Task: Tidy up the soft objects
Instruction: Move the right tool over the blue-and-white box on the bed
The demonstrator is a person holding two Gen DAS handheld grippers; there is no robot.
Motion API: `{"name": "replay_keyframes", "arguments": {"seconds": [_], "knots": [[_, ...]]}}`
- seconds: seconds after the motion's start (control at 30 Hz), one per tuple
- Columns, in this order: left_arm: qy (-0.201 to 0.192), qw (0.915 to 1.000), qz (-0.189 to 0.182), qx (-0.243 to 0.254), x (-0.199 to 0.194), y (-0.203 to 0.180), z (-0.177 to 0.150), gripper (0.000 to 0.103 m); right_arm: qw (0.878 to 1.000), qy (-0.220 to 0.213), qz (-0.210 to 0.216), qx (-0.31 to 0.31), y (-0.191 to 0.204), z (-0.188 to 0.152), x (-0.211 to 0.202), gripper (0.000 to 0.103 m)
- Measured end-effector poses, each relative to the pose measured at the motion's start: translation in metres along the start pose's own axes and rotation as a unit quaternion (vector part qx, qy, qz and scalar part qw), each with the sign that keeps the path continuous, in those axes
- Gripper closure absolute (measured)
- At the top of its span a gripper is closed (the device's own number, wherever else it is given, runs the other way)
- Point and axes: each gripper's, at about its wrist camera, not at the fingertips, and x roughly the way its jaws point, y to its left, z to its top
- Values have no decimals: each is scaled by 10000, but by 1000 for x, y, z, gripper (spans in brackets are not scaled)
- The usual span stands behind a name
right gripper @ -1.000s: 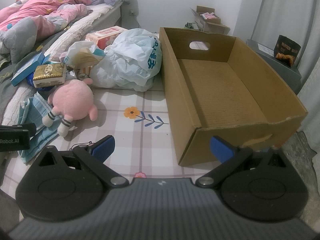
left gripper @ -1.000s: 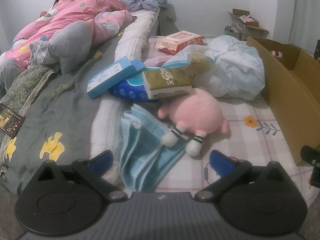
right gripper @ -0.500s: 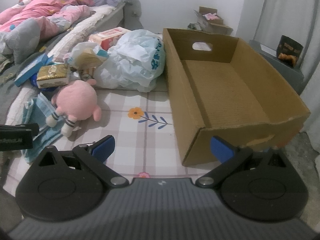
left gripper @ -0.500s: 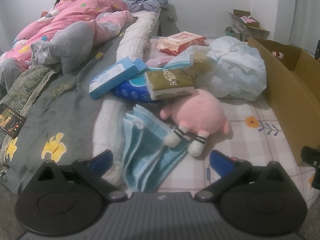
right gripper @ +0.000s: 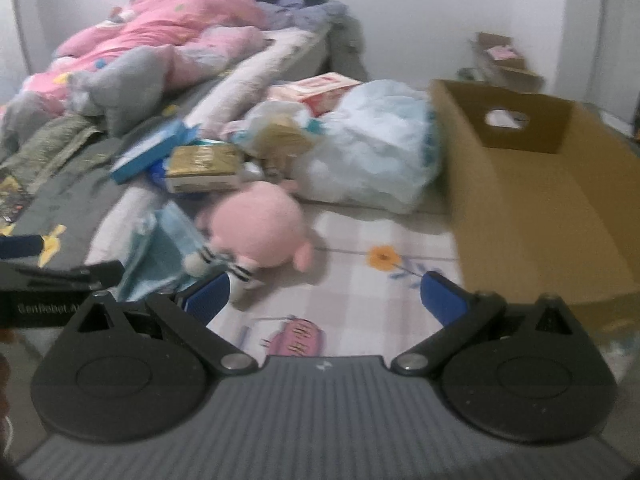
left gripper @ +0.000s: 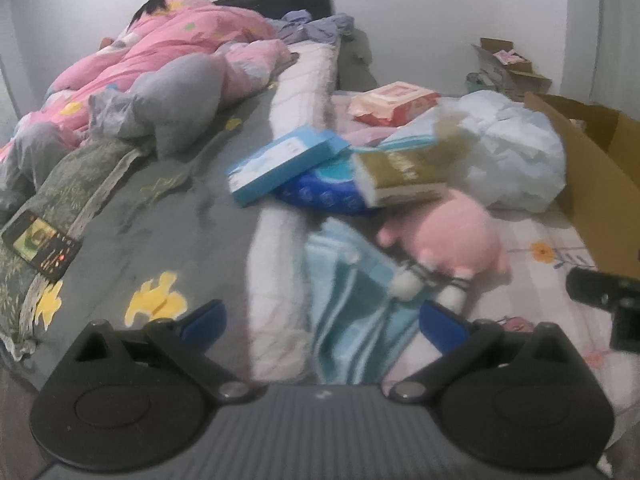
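Note:
A round pink plush toy (left gripper: 456, 236) (right gripper: 256, 232) with striped socks lies on the checked sheet, its feet on a light blue striped towel (left gripper: 352, 312) (right gripper: 160, 252). My left gripper (left gripper: 320, 320) hangs open just before the towel, with nothing between its blue pads. My right gripper (right gripper: 326, 294) is also open and empty, over the sheet to the right of the plush toy. An open cardboard box (right gripper: 540, 196) (left gripper: 592, 184) stands on the right, with nothing visible inside it.
Behind the toy lie a gold tissue pack (left gripper: 400, 176), a blue box (left gripper: 284, 164), a blue packet (left gripper: 324, 192), a white plastic bag (right gripper: 372, 152) and a red-white pack (left gripper: 392, 102). A person lies under a pink quilt (left gripper: 160, 52) at far left. A phone (left gripper: 40, 248) rests on the grey blanket.
Both grippers have swung left and come closer to the toy and towel. The cardboard box has slid toward the right edge in both views. Both stay open.

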Motion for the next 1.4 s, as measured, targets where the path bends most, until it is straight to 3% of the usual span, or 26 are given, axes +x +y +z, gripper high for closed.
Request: {"name": "replay_keyframes", "arguments": {"seconds": [0.2,0.37,0.5,0.57,0.73,0.83,0.93,1.03,1.1,1.2,1.4], "knots": [[101,9998,-69,-124,14,19,0,6,9980,-87,622,49,8,19,20,1],[-320,9987,-174,-355,16,45,22,7,9922,-461,1139,205,15,57,27,1],[-768,9960,-198,-419,17,67,46,7,9812,-459,1801,516,24,91,42,2],[-965,9945,-64,-393,21,79,62,7,9761,-389,2033,664,31,105,53,7],[-981,9937,205,-498,48,115,108,14,9671,-223,2469,571,64,123,76,24],[-746,9949,-66,-672,77,135,139,21,9634,-24,2641,459,90,125,93,36],[-320,9965,-508,-579,115,138,166,22,9613,241,2695,525,110,121,118,49],[194,9912,-1169,-589,157,136,186,22,9612,478,2636,663,123,115,145,58],[554,9869,-1388,-612,184,132,193,23,9607,594,2609,742,129,110,159,60],[1025,9805,-1526,-689,219,129,196,29,9624,628,2538,737,133,106,169,64],[1349,9719,-1656,-988,238,138,191,29,9644,599,2478,705,132,107,169,66]]}}
